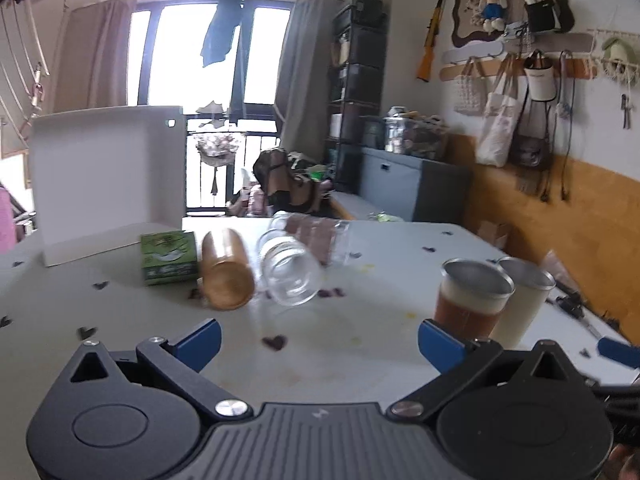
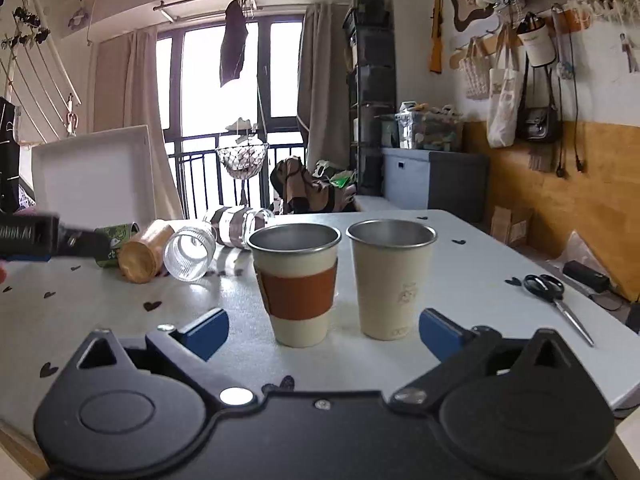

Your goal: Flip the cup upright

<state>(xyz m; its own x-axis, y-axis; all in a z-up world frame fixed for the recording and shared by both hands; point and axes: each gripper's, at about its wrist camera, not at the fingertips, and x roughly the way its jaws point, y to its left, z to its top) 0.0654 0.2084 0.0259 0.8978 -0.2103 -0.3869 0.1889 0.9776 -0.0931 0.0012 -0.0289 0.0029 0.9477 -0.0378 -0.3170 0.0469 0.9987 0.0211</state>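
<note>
A ribbed clear glass cup lies on its side at centre frame, mouth toward the camera; beside it, left, lies an amber ribbed cup.

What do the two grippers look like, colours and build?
Both match: the left gripper and right gripper have blue fingers on black angular linkage arms with silver pivot screws, two round black housings, and a ribbed dark grey centre plate. The right wrist view also catches the left gripper's black body from the side. No sleeves are visible.
</note>
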